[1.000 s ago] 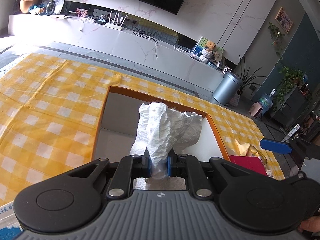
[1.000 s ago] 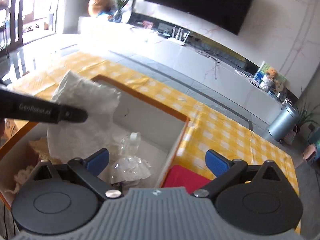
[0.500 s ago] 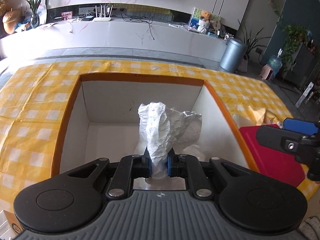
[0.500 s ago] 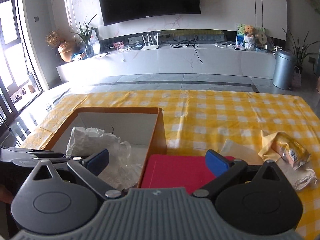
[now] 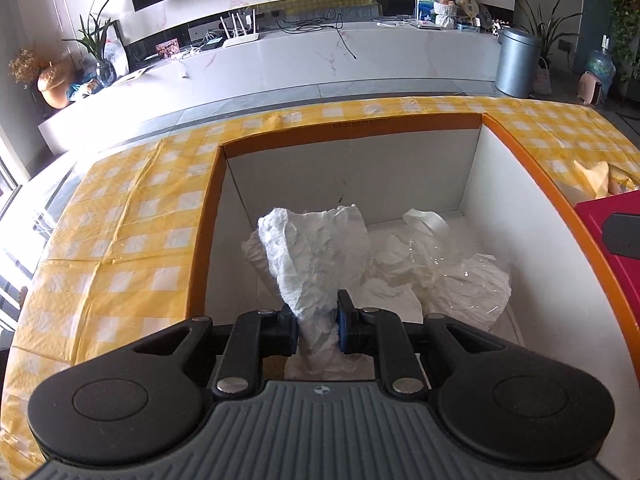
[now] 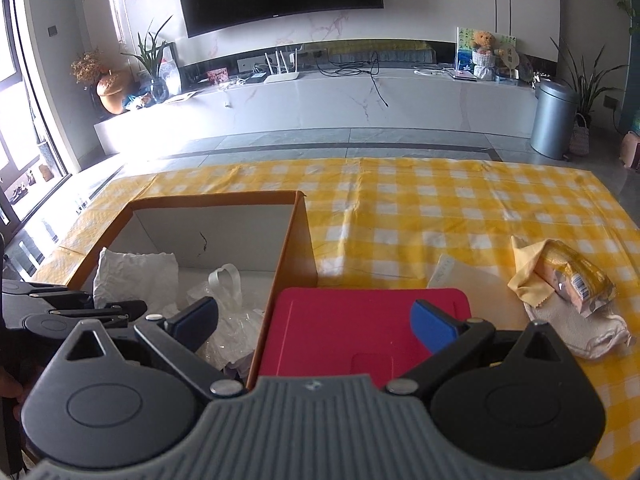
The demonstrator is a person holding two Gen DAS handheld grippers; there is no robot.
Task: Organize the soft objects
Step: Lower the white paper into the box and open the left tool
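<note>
My left gripper [image 5: 318, 322] is shut on a crumpled white paper towel [image 5: 316, 256] and holds it inside the orange-rimmed white box [image 5: 208, 216]. A clear plastic bag [image 5: 444, 268] lies on the box floor to the right of it. In the right wrist view the towel [image 6: 136, 276], the bag [image 6: 228, 312] and the box [image 6: 296, 240] show at the left, with my left gripper [image 6: 132, 310] beside them. My right gripper [image 6: 312, 320] is open and empty above a red board [image 6: 360, 328].
A yellow cloth, a snack packet [image 6: 576, 276] and a white cloth [image 6: 580, 328] lie on the yellow checked tablecloth [image 6: 440, 208] right of the red board. A sheet of paper [image 6: 460, 276] lies behind the board. The box's right wall stands next to the board.
My left gripper has carried the paper towel down into the box. My right gripper has swung right, from over the box to over the red board, still open.
</note>
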